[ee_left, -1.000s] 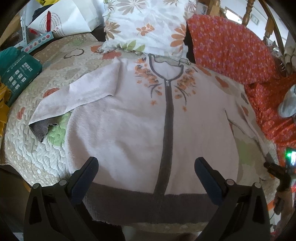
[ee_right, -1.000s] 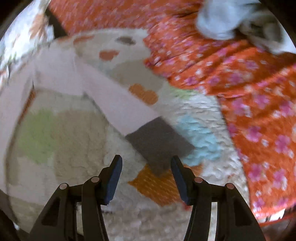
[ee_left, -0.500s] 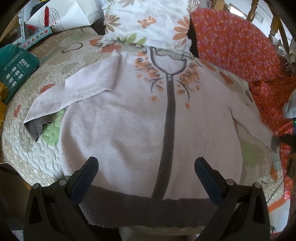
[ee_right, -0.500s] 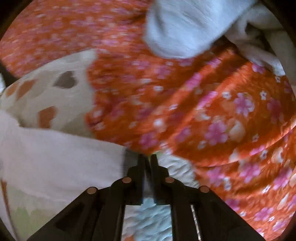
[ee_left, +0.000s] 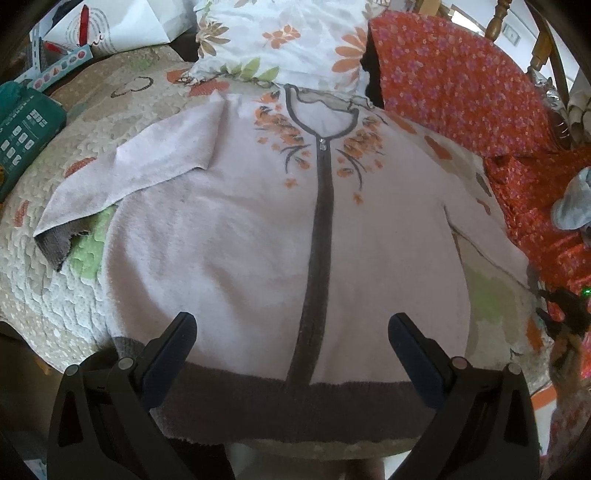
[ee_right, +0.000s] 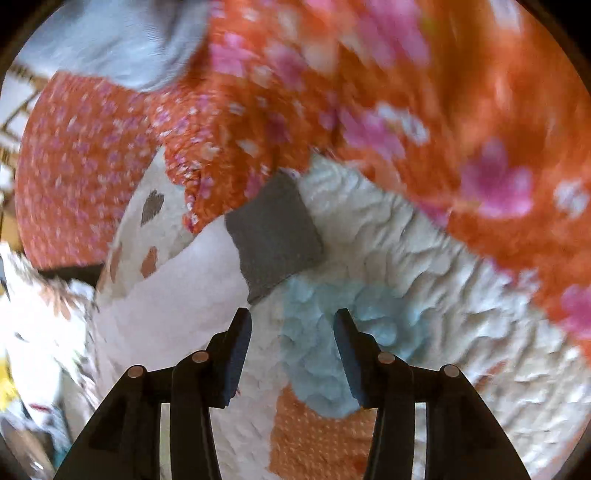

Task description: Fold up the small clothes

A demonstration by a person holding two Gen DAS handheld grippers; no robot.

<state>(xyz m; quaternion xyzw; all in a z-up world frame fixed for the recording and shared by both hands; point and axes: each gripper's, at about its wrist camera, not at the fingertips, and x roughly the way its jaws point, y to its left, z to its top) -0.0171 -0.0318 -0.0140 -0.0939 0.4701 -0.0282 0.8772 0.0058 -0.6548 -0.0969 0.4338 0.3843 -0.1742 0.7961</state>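
Note:
A pale pink zip cardigan [ee_left: 258, 229] with grey trim and orange flower embroidery lies flat, front up, on a quilted bed cover [ee_left: 44, 280]. Its left sleeve [ee_left: 140, 173] is spread out to the side. My left gripper [ee_left: 291, 347] is open and empty, just above the grey hem [ee_left: 295, 402]. In the right wrist view the right sleeve [ee_right: 177, 295] ends in a grey cuff [ee_right: 273, 236] lying on the quilt. My right gripper [ee_right: 291, 350] is open and empty, a little short of the cuff. It also shows small at the right edge of the left wrist view [ee_left: 554, 306].
A floral pillow [ee_left: 288, 40] lies beyond the collar. An orange flowered blanket [ee_left: 461, 85] runs along the right side and touches the cuff [ee_right: 406, 110]. A grey-white garment [ee_left: 572, 206] rests on it. A green pack [ee_left: 22, 129] and a white bag [ee_left: 110, 22] sit at the left.
My right gripper closed at the grey cuff half a second ago; now it is open and drawn back, the cuff lying free. My left gripper moved a little nearer the hem, still open.

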